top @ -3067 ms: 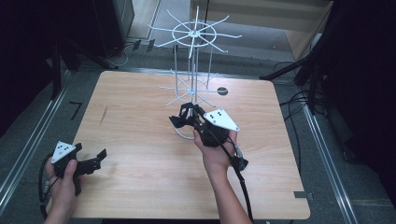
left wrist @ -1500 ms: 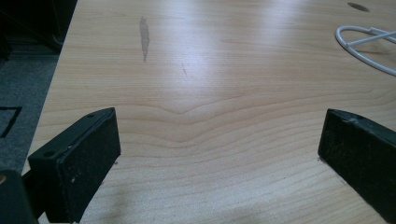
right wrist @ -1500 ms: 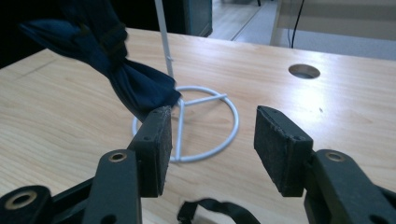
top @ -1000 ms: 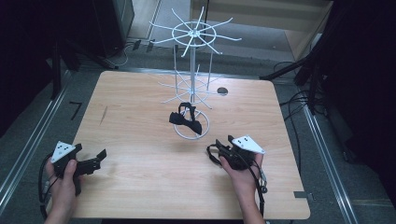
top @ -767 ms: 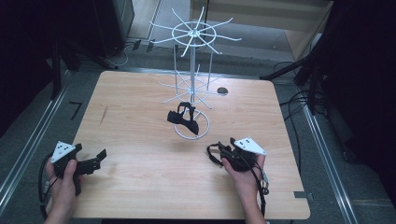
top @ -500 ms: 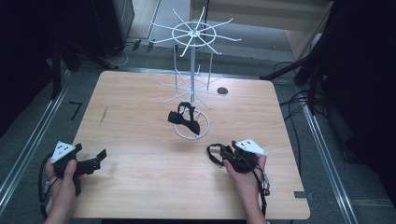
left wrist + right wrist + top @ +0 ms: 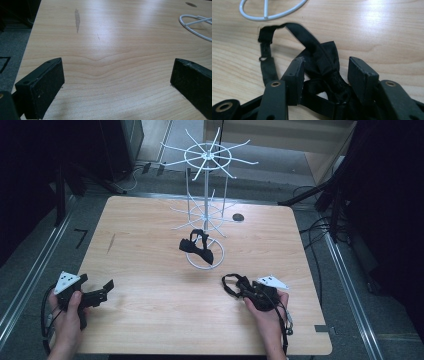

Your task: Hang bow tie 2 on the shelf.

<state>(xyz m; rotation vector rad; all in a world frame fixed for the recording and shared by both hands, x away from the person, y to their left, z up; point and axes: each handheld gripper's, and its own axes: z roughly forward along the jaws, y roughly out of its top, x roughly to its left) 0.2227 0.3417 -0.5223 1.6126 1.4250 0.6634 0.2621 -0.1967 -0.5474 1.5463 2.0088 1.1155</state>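
Note:
A white wire rack stands at the table's middle back, and one black bow tie hangs low on it above the base ring. My right gripper is low over the table's front right. It is shut on a second black bow tie, half closed around the bunched middle deep between its jaws. That tie's strap loop lies ahead on the wood. My left gripper rests at the front left, open, with bare wood between its jaws.
The wooden table has a small dark round hole behind the rack. The rack's base ring lies just ahead of the right gripper. Black cables and equipment lie on the floor around the table.
The right gripper came away from the rack with a bow tie, then sank toward the table's front right. The other tie swings slightly on the rack. The left gripper stayed put.

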